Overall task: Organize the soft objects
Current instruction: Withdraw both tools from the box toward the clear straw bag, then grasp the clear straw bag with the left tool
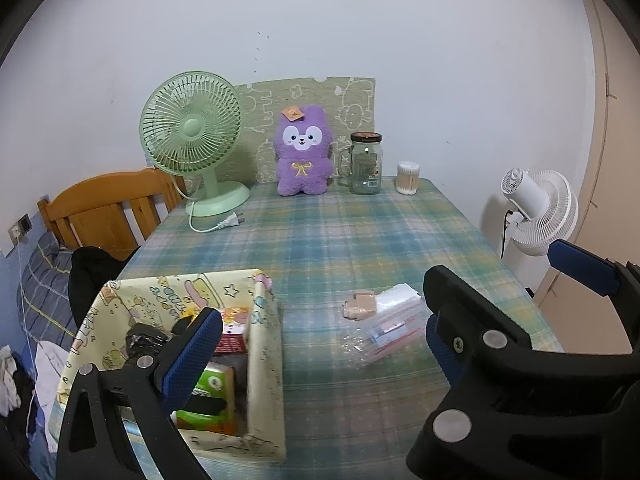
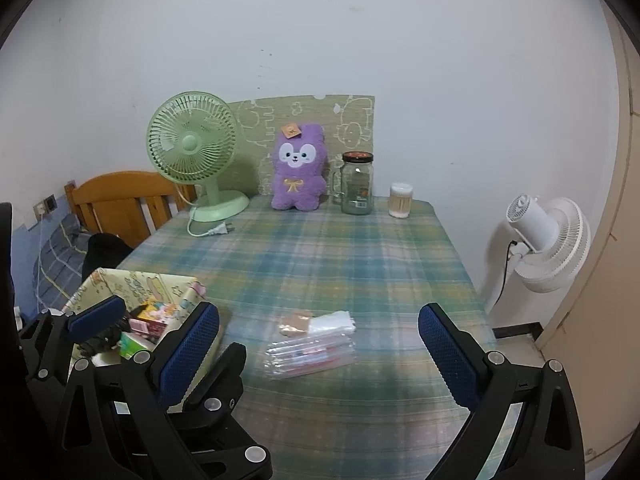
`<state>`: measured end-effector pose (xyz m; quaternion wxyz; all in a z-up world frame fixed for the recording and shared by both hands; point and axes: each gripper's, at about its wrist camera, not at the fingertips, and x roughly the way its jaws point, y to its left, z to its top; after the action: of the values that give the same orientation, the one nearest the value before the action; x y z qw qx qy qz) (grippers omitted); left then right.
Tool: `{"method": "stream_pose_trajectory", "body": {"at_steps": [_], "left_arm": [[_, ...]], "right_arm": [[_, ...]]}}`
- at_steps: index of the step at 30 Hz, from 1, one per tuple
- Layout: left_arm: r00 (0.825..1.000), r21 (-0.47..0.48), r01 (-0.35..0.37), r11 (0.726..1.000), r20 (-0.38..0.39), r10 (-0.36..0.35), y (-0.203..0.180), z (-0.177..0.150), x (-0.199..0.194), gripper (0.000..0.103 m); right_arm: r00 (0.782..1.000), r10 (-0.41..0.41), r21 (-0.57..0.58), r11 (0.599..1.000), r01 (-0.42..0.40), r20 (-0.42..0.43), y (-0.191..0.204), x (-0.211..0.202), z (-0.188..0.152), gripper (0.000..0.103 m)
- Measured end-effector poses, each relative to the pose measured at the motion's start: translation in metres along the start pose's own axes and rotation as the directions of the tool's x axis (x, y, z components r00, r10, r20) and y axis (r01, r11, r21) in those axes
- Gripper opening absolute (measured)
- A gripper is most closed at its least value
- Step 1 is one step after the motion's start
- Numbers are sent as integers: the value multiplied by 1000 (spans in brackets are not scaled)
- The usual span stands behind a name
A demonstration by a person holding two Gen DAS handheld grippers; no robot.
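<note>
Tools spread wide above the plaid bench (image 2: 320,248), nothing gripped.
Left tool (image 1: 320,356) and right tool (image 2: 320,344) both gape; clear packets (image 2: 312,354) lie beside the patterned storage box (image 1: 264,360); purple plush toy (image 2: 298,174) sits upright at the back.

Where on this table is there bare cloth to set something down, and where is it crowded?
The widest bare patch of plaid tablecloth lies mid-table, between the back row and the plastic packets. The near right edge, under the right hand-held gripper, is also bare. Crowded: the back edge, with the green fan, purple plush, glass jar and cotton swabs, and the near left, filled by the storage box.
</note>
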<state>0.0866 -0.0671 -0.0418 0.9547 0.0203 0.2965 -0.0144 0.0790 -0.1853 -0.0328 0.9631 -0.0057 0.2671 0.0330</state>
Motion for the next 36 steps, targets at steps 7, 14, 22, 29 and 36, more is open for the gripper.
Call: {"method": "stream_pose_trajectory", "body": {"at_steps": [7,14,22,29,36], "left_arm": [[1000,15,18,1000,-23,-18,-17,-3,12,103],[999,35,22,999,-36,-21,-31,-4,25,103],[999,40,-8,999,-33,9,-47,-4,39,103],[998,43,-5,999,-65,8,-58,-4,58,103],[995,50,-4,999,-94,8,-69,-6,76,103]], "right_arm": [[1000,-18,16,1000,18,-16,-17,7,-7,101],[999,-45,18,999,45,-22,-30,17,-13,101],[998,-43,42,998,45,-48,-49,32,-17,101],[996,-47,60,997,52,-71,-64,48,-20,101],[993,-50,62,996,57,-103,-76,66,-24,101]]}}
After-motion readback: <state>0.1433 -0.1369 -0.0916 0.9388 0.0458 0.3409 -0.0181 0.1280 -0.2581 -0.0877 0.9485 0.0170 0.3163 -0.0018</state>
